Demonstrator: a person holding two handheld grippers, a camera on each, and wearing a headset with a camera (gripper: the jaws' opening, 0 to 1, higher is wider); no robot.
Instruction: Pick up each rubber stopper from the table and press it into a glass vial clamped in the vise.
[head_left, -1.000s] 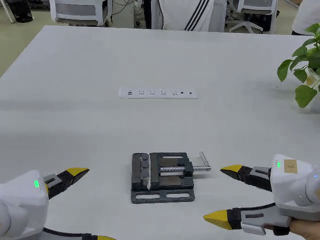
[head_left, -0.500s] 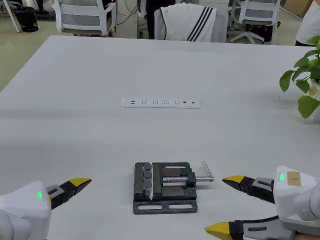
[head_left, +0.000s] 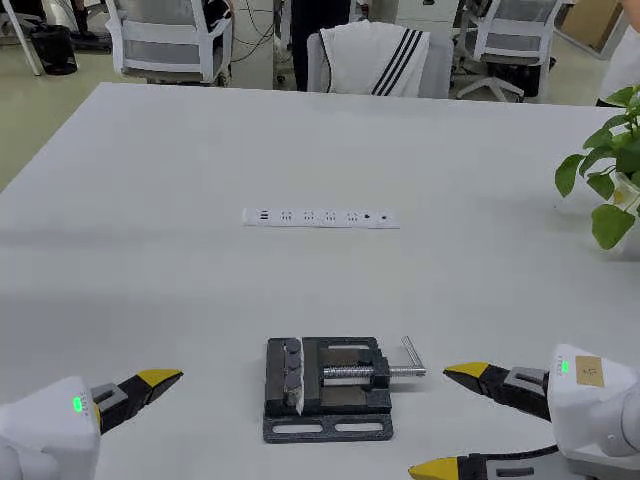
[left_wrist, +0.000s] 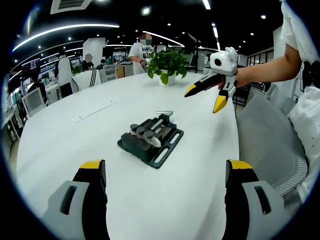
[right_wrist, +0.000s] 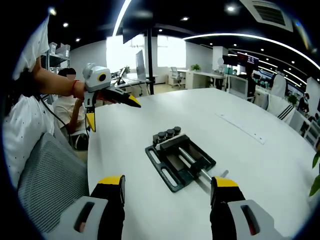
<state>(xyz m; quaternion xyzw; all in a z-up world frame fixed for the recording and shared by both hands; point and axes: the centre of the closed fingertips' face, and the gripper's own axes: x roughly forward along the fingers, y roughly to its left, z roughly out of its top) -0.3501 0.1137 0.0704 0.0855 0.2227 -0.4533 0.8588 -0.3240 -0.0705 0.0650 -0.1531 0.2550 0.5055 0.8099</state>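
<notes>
A dark vise (head_left: 325, 392) sits on the white table near the front edge. A short row of glass vials capped with dark rubber stoppers (head_left: 291, 365) is clamped at its left end, and shows again in the left gripper view as stoppers (left_wrist: 141, 131) and in the right gripper view as stoppers (right_wrist: 167, 134). My left gripper (left_wrist: 166, 167) is open and holds nothing, low and to the left of the vise (left_wrist: 150, 141). My right gripper (head_left: 450, 420) is open and holds nothing, right of the screw handle (head_left: 410, 352). Each gripper faces the vise (right_wrist: 180, 160) from a distance.
A white power strip (head_left: 320, 217) lies across the table's middle. A potted plant (head_left: 605, 170) stands at the right edge. Office chairs (head_left: 170, 40) line the far side. A mesh chair seat (left_wrist: 270, 145) is near the table, and people stand in the background.
The head camera has tilted, so the vise and both grippers sit lower in the picture. Relative to each other they have not moved.
</notes>
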